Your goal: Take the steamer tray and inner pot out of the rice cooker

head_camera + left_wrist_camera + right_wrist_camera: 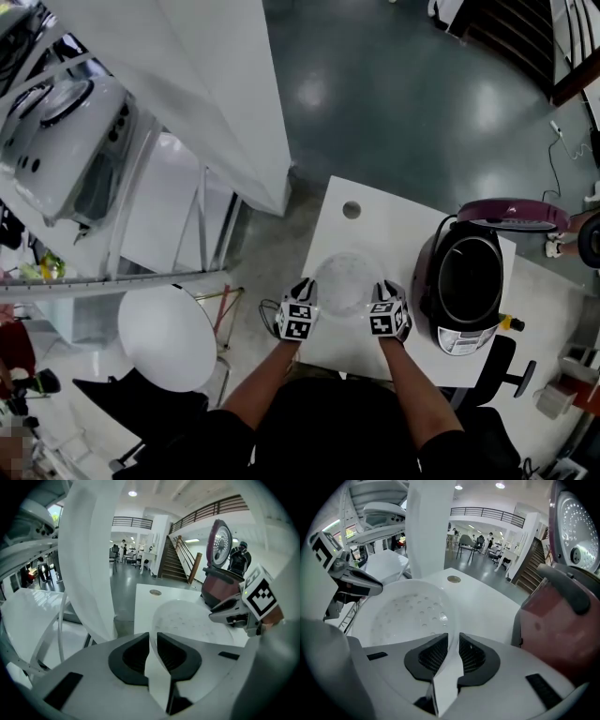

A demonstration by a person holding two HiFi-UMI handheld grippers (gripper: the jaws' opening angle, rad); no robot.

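- White tabletop (375, 225) stands on a dark glossy floor (394, 94), with open surface between the steamer tray (345, 279) and a round hole (352, 209).
- On the tray's left rim the left hand-held gripper (153, 641) is pinched tight; the right hand-held gripper (453, 641) pinches the opposite rim.
- Tray hangs close to the tabletop's left edge; contact with the surface is unclear.
- Just right of it stands the rice cooker (466, 281), lid raised.

Translucent plastic steamer tray (345, 279), glossy maroon rice cooker (424, 281), smooth white table (375, 225)
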